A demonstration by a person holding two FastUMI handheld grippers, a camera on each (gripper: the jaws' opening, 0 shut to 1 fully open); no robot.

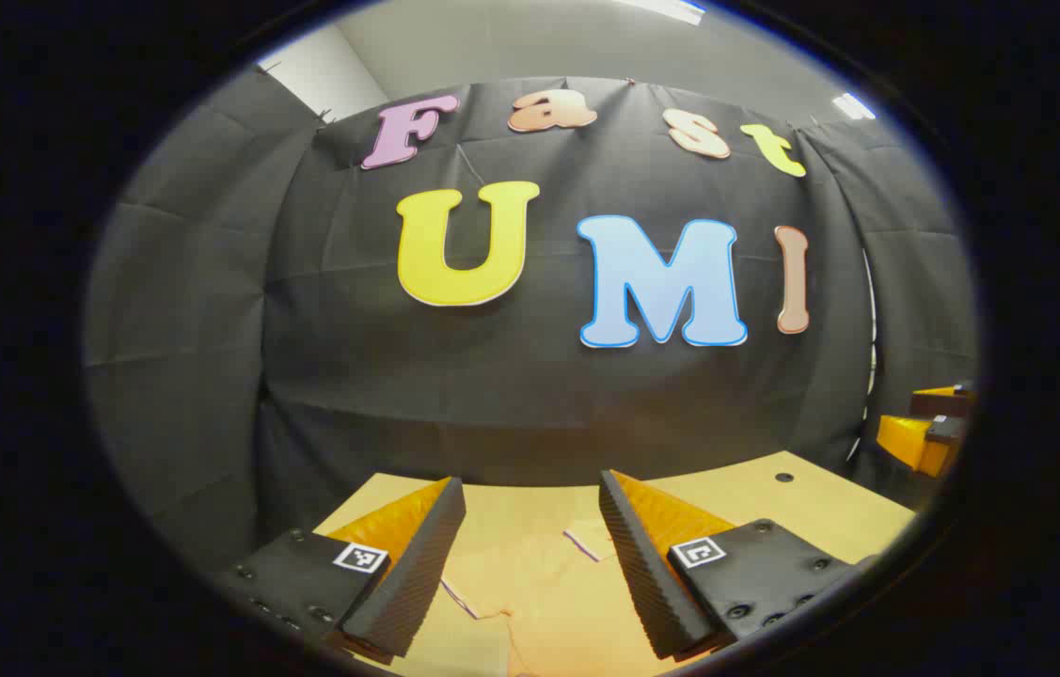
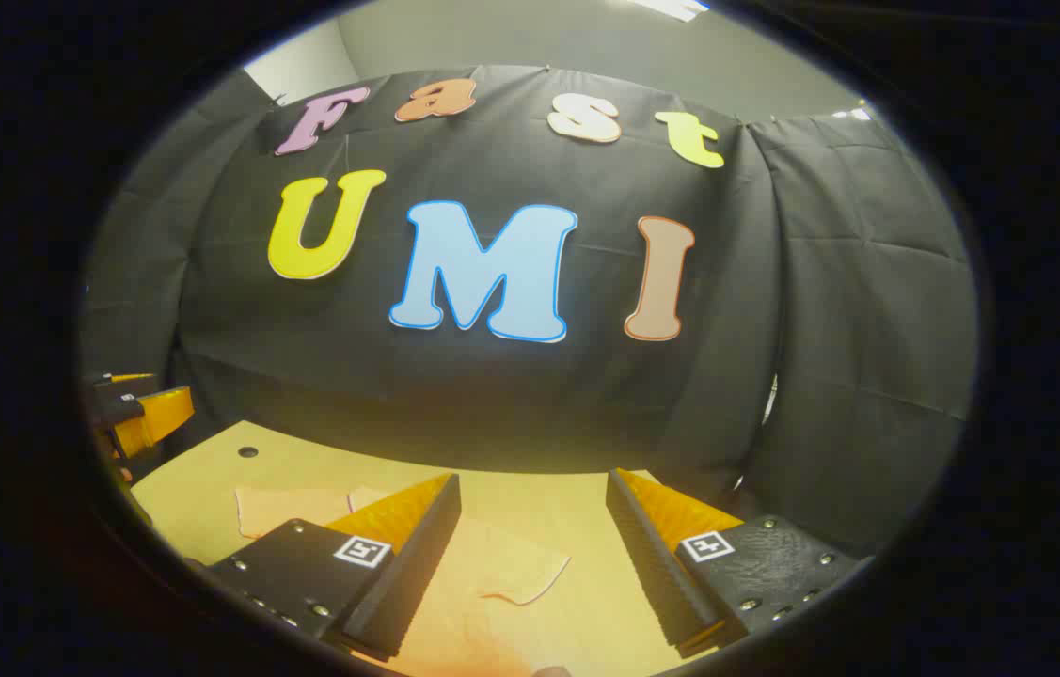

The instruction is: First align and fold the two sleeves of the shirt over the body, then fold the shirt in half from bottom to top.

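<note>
A pale orange shirt (image 1: 530, 592) lies flat on a light wooden desk (image 1: 802, 503) in front of a black cloth wall. The left gripper (image 1: 530, 555) hovers just above it, fingers spread apart, holding nothing. In the right gripper view, the right gripper (image 2: 530, 555) is likewise released above a sleeve (image 2: 515, 569).

Black cloth wall (image 1: 530, 395) behind wooden table (image 1: 821, 503); ceiling lights (image 1: 854, 105) overhead.
</note>
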